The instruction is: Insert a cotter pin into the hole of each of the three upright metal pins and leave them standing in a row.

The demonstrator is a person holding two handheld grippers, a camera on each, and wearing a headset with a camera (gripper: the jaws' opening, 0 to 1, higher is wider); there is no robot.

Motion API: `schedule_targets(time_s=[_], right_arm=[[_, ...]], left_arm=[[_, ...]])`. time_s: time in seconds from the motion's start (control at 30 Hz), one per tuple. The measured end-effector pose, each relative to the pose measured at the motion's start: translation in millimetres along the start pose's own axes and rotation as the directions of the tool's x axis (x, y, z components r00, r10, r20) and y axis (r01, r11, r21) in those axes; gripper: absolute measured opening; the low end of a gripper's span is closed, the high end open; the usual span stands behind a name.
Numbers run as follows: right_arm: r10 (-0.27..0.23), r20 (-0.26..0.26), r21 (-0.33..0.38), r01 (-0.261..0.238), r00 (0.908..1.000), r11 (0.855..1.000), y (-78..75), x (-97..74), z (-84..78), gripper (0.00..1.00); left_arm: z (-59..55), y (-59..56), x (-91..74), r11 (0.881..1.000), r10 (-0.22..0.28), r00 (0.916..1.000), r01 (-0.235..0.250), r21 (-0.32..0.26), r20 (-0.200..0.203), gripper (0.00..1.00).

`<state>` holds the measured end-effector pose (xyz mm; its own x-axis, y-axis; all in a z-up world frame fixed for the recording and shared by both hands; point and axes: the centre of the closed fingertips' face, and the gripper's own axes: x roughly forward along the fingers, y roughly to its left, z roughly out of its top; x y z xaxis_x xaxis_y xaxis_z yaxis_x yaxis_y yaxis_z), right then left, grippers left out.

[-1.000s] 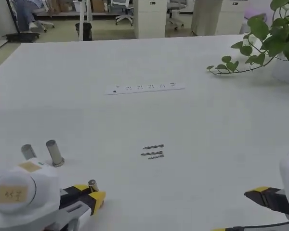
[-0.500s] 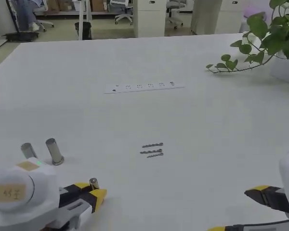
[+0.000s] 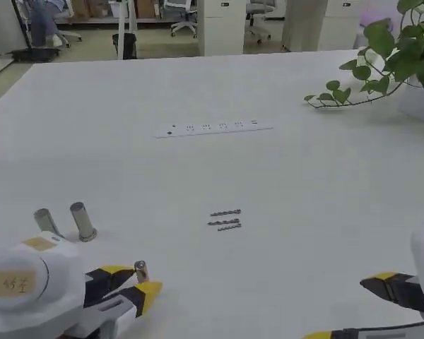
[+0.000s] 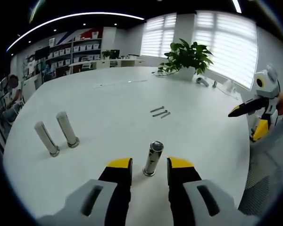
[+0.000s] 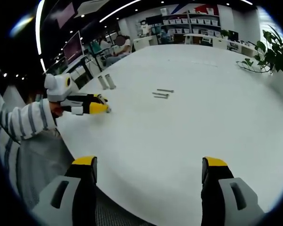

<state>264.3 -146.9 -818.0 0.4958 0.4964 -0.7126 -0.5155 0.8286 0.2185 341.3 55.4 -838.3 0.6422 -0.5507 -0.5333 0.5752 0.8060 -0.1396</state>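
Two silvery metal pins (image 3: 81,221) stand upright side by side at the left edge of the head view, close together but not touching. A third pin (image 3: 140,270) stands upright lower down and further right. Three thin cotter pins (image 3: 225,220) lie flat and parallel near the frame's middle, well apart from them.

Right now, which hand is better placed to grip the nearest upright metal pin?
Left. The left tongs are open with the nearest metal pin standing between their tips. The right tongs hang open over the near edge of the table, far from it.
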Motion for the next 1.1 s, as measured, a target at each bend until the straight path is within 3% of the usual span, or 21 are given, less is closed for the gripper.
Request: schedule_targets(time_s=[0.2,0.4,0.5,0.57,0.6,0.67,0.87,1.1], right_arm=[[0.000,0.005,-0.002,0.000,1.0000,1.000,1.3,0.0,0.9,0.93],[0.002,0.004,0.003,-0.002,1.0000,1.000,2.0,0.1,-0.7,0.93],[0.003,0.005,0.004,-0.003,1.0000,1.000,2.4,-0.3,-1.1,0.93],[0.001,0.007,0.003,-0.002,1.0000,1.000,2.4,-0.8,-0.9,0.93],[0.003,0.008,0.003,-0.003,1.0000,1.000,2.5,-1.1,-0.8,0.93],[0.004,0.010,0.005,-0.004,0.9999,1.000,2.5,-1.5,-0.4,0.93],[0.006,0.009,0.001,-0.006,0.9999,1.000,3.4,-2.1,0.2,0.93],[0.010,-0.016,-0.049,-0.011,0.9998,0.999,2.5,-1.9,5.7,0.92]], left_arm=[[-1.2,2.7,-7.0,1.000,0.013,0.9999,-0.013,0.019,-0.004,0.42],[3.1,1.5,-19.4,1.000,0.000,0.9998,0.000,0.017,0.018,0.56],[3.5,-0.3,-23.8,0.998,-0.002,0.9998,0.001,0.056,0.022,0.67],[0.0,-1.4,-25.4,0.997,-0.004,1.0000,0.004,0.080,0.006,0.71],[-5.8,0.1,-26.6,0.993,0.008,0.9998,-0.005,0.122,-0.021,0.72],[-11.2,-0.9,-26.9,0.991,0.007,0.9991,-0.002,0.130,-0.041,0.76],[-12.6,-16.6,-30.2,0.982,-0.046,0.9979,0.054,0.179,-0.045,0.97],[-14.2,-25.3,-33.2,0.981,-0.079,0.9952,0.088,0.175,-0.058,0.99]])
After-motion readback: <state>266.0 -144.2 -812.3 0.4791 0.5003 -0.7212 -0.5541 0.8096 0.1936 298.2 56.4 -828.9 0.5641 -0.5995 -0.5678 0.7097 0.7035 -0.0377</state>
